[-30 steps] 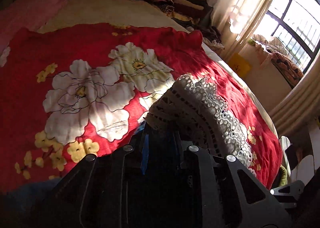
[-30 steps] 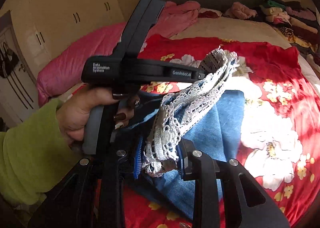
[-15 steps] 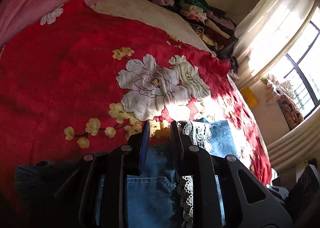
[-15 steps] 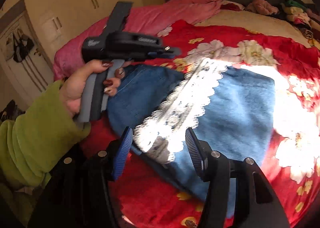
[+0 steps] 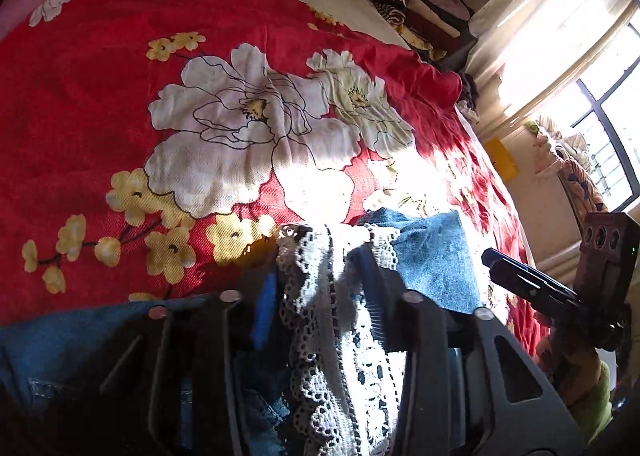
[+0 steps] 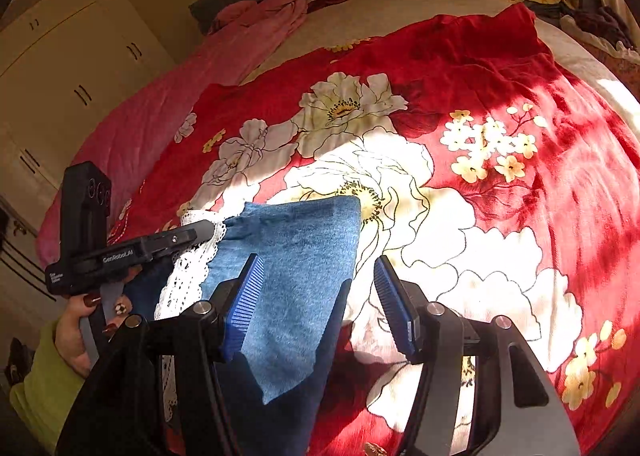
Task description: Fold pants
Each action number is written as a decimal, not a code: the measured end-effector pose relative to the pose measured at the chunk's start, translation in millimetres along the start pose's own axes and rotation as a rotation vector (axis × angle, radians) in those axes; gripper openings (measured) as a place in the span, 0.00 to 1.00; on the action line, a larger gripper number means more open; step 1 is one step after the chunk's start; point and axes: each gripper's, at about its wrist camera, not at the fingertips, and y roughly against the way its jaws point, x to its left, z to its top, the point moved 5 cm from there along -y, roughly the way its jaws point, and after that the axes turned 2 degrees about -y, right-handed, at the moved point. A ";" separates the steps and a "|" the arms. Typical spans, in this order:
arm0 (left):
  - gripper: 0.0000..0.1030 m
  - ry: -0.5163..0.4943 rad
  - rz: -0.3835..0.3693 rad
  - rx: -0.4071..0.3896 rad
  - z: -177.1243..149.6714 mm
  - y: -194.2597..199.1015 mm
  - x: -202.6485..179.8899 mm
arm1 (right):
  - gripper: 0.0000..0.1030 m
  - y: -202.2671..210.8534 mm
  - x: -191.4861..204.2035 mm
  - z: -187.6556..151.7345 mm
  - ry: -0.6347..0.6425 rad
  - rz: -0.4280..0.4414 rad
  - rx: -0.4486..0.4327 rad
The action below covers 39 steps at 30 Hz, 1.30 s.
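laying the folded pants (image 6: 296, 264) onto the bedspread (image 6: 500, 104). left gripper (image 5: 316, 284) clamped on lace hem (image 5: 320, 336); right gripper (image 6: 316, 292) spread wide, empty. next: release, smooth flat.

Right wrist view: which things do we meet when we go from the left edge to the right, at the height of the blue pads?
Green sleeve → hand holding the left gripper → white lace trim → blue denim pants → red flowered bedspread.
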 end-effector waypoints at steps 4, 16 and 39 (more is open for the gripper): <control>0.08 -0.049 0.029 -0.044 -3.6 19.9 -10.1 | 0.33 -31.8 -4.9 2.1 -0.062 0.086 0.083; 0.35 -0.058 0.164 -0.068 -7.3 25.0 8.4 | 0.37 -28.2 3.8 -3.4 0.124 -0.174 0.017; 0.60 0.021 0.053 -0.027 -128.6 98.4 -22.3 | 0.64 62.0 23.1 -112.0 0.120 -0.014 -0.011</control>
